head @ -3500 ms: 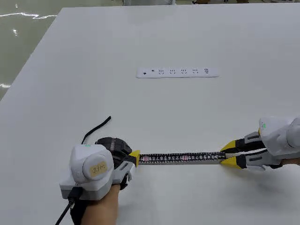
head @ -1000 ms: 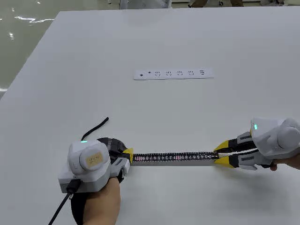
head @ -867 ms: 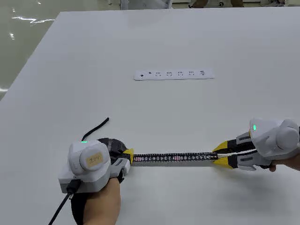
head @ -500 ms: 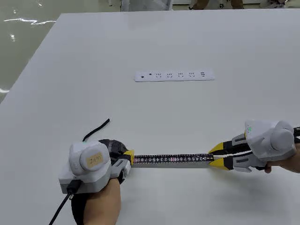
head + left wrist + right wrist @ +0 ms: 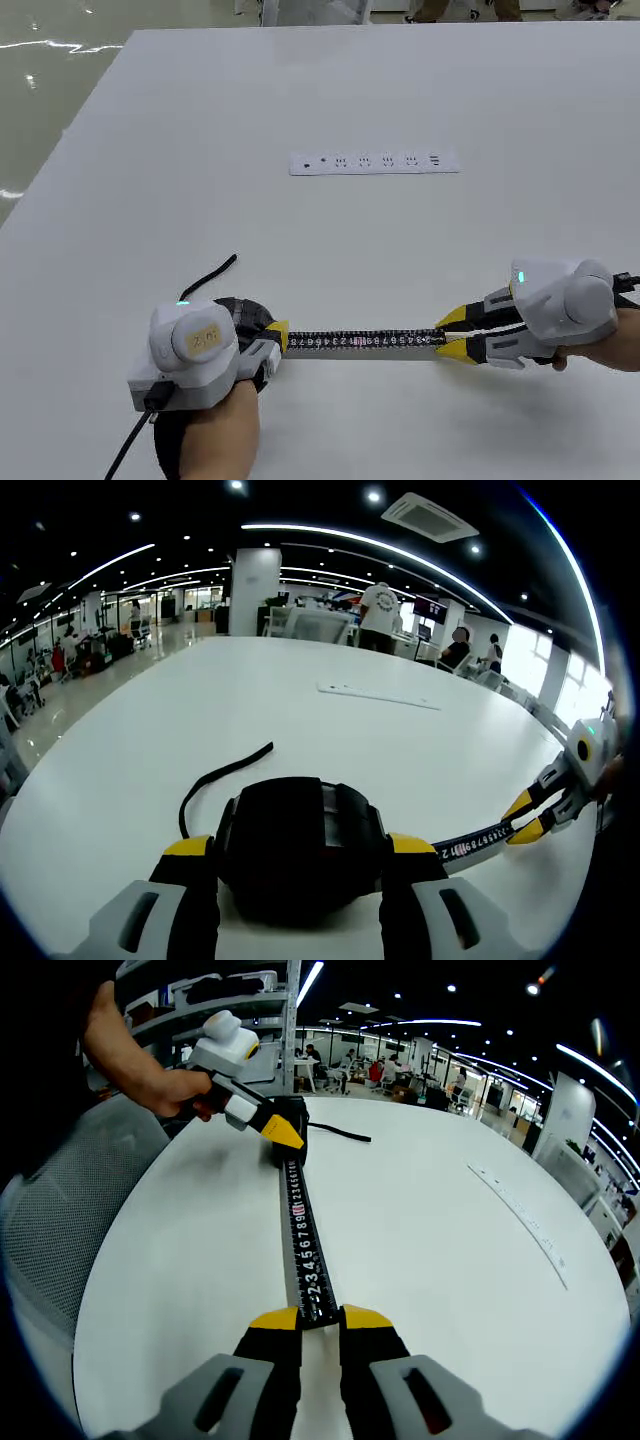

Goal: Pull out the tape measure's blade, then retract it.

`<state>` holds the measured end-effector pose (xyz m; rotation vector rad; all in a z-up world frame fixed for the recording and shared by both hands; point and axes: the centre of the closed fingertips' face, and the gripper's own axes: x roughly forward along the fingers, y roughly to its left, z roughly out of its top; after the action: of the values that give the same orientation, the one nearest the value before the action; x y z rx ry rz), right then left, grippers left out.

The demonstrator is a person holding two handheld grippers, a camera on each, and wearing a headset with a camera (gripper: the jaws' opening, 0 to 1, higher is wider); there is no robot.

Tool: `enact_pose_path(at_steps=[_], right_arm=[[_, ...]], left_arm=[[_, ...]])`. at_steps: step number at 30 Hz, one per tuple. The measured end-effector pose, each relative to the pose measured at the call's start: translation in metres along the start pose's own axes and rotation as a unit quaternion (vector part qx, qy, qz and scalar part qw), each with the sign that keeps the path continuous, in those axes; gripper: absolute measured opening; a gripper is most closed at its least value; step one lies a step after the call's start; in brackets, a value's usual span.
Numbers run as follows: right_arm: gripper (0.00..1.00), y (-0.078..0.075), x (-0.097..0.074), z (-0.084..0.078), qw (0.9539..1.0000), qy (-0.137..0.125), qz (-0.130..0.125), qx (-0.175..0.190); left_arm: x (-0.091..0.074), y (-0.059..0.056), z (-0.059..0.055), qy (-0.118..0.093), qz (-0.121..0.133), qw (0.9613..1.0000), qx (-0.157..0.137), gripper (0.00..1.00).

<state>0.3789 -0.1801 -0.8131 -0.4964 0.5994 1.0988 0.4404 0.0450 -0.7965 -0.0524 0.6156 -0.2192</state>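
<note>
**A:** White worktable (image 5: 400, 90), is that right? What's around it?

**B:** Yes, matte white. From the head view, a glossy pale floor (image 5: 50, 60) runs past its 9 o'clock edge. The left gripper view takes in an open hall with ceiling light strips (image 5: 400, 550), a white pillar (image 5: 255, 590) and people far off.

**A:** Anything lying on the table?

**B:** A white power strip (image 5: 375, 162) lies flat at 12 o'clock, well apart from the work.

**A:** And the tape measure?

**B:** Its black case (image 5: 250, 315) rests on the table, clamped between the left gripper (image 5: 300, 845) jaws, with its strap (image 5: 208, 278) trailing toward 11 o'clock. The blade (image 5: 300, 1230) lies drawn out flat toward 3 o'clock. The right gripper (image 5: 320, 1317) pinches its end.
</note>
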Motion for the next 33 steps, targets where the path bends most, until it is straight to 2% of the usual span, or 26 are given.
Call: enact_pose_path(at_steps=[33], right_arm=[[0.12, 0.007, 0.034, 0.033, 0.9997, -0.022, 0.008, -0.002]], left_arm=[[0.001, 0.0, 0.001, 0.002, -0.003, 1.0, -0.007, 0.62]])
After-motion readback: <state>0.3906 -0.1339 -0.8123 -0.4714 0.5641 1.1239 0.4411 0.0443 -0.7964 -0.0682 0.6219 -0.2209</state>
